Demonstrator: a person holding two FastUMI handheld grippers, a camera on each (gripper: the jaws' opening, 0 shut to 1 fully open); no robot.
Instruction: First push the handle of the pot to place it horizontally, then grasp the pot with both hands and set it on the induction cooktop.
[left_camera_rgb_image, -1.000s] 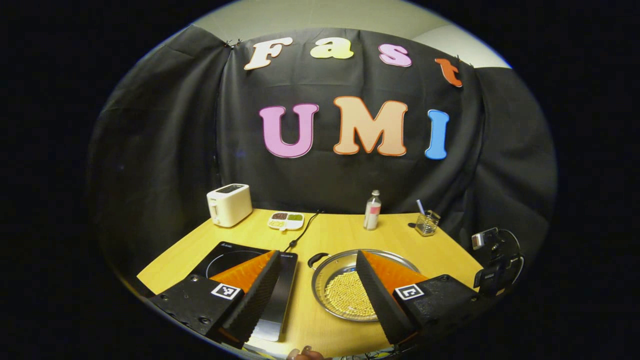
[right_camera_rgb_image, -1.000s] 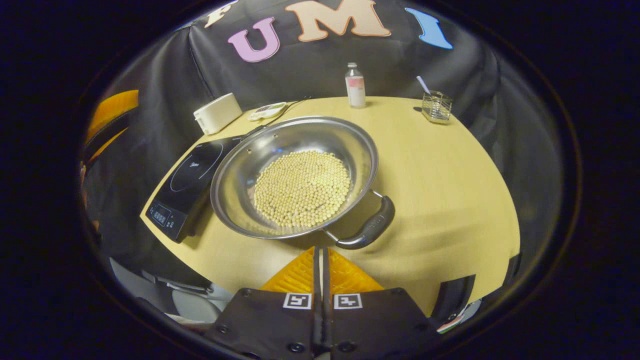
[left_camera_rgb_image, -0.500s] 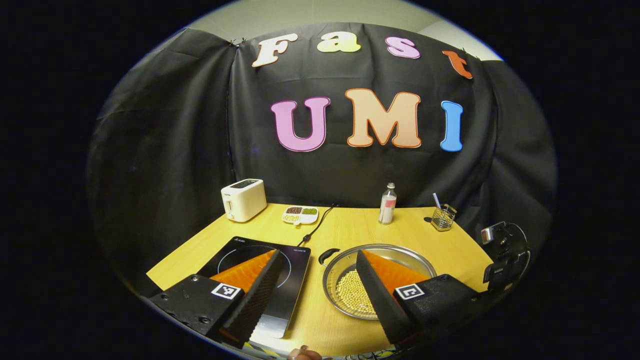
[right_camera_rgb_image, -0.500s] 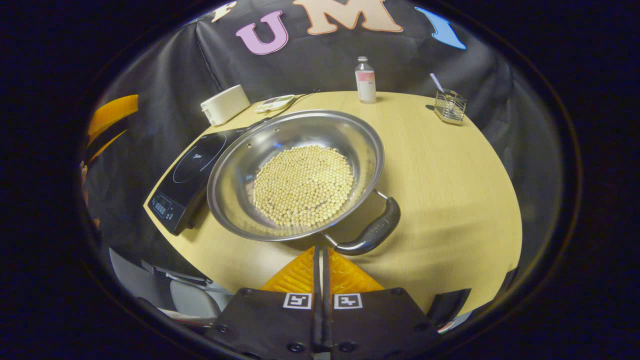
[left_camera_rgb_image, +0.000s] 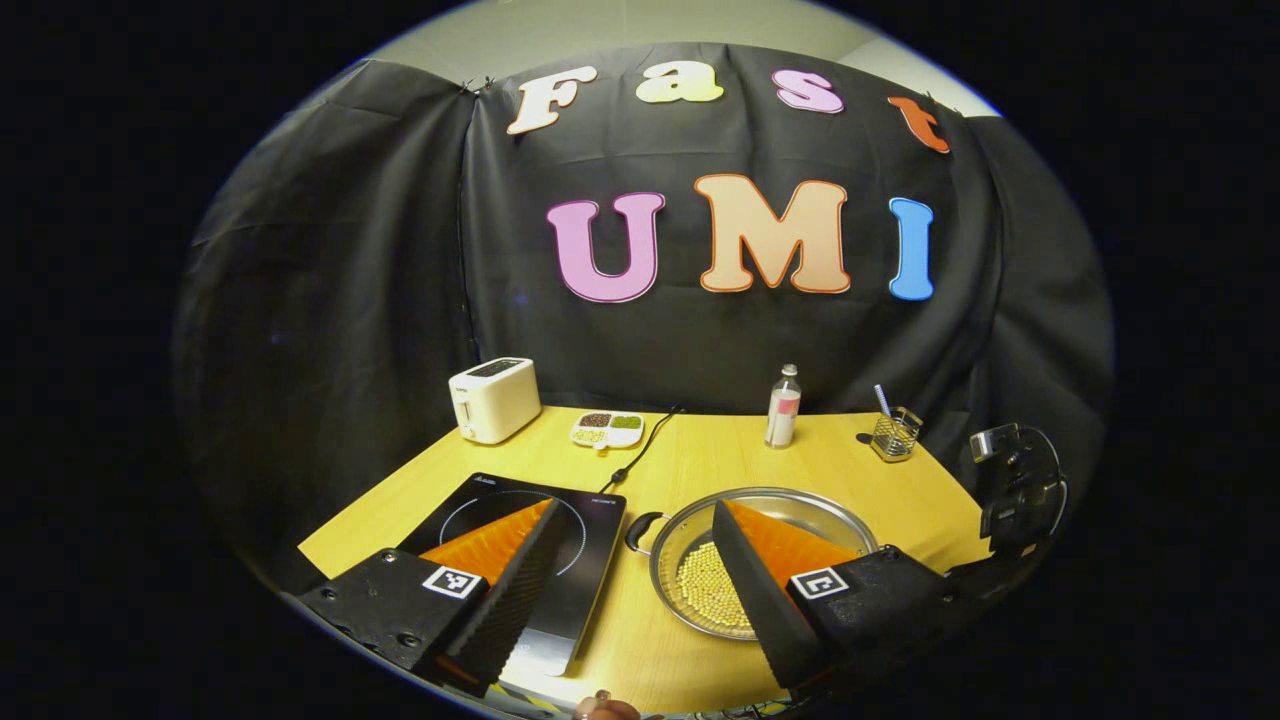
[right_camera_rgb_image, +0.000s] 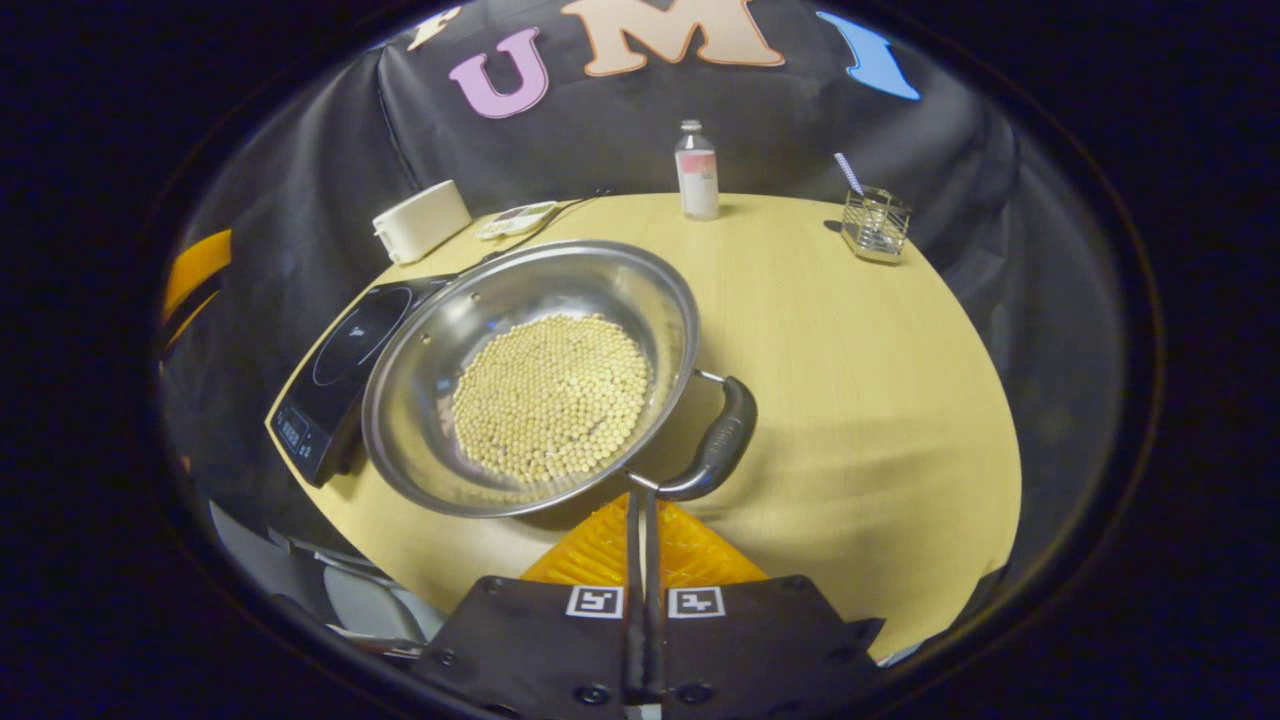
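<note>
In the left gripper view, the left gripper (left_camera_rgb_image: 628, 560) hangs above the near table edge with its fingers spread wide and nothing between them. Past them lies the cooktop (left_camera_rgb_image: 530, 530) on the left of the table (left_camera_rgb_image: 700, 460), and just beside it, to its right, the pot (left_camera_rgb_image: 760, 560), holding pale beans. A small black handle (left_camera_rgb_image: 640, 530) on the pot's far-left rim points toward the cooktop. At the back stand a toaster (left_camera_rgb_image: 494, 399), a small dish (left_camera_rgb_image: 607, 429), a bottle (left_camera_rgb_image: 783, 405) and a wire cup (left_camera_rgb_image: 894, 434). The right gripper's body shows at the right edge.

In the right gripper view, the right gripper (right_camera_rgb_image: 640, 510) has its fingers pressed together, empty, their tips at the near end of the pot's other handle (right_camera_rgb_image: 715, 445). Whether they touch it cannot be told. That handle sits at the pot's near-right, so the two handles lie on a diagonal.

By this, the first step looks to be in hand: pushing the handle round. The next move calls for a sideways nudge with the closed tips, gentle enough to keep the beans in and the pot off the cooktop's edge.
</note>
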